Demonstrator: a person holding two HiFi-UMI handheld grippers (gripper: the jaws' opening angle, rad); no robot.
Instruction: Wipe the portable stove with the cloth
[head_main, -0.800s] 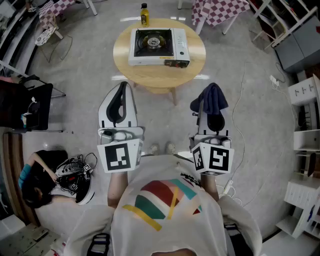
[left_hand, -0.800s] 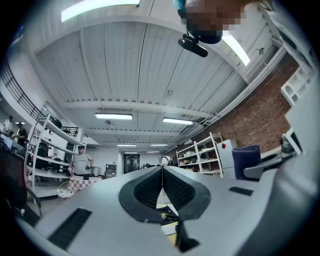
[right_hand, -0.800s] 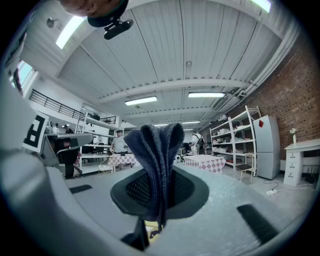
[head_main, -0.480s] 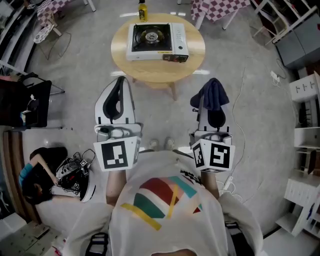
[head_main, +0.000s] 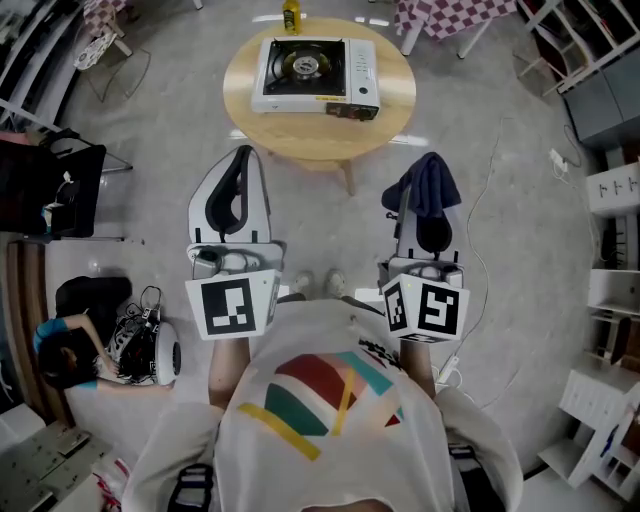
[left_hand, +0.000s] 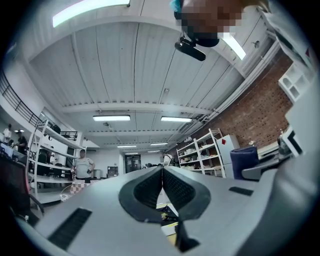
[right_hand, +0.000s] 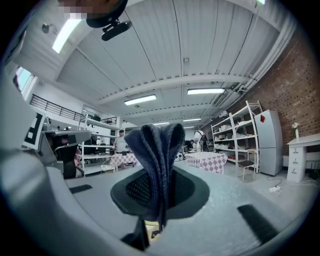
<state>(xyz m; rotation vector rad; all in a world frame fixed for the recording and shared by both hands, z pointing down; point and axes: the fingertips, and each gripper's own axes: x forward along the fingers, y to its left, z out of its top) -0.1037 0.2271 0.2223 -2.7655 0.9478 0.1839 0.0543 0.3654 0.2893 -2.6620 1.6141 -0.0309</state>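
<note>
Portable stove (head_main: 314, 75) sitting untouched on the round table (head_main: 390, 120), wiping not yet starting
It is lying toward the table's far edge, with a yellow bottle (head_main: 291, 15) just behind it at that edge; over the last second it is sliding up the head view, so the person is not closing in. Right gripper (head_main: 418, 205) is clenching the dark blue cloth (right_hand: 155, 155), which is folded and sticking up past the jaw tips. Left gripper (left_hand: 162, 172) is clamped on nothing, jaws meeting. Both are hanging well short of the table's near edge, so I'm judging a full approach is needed before any contact
</note>
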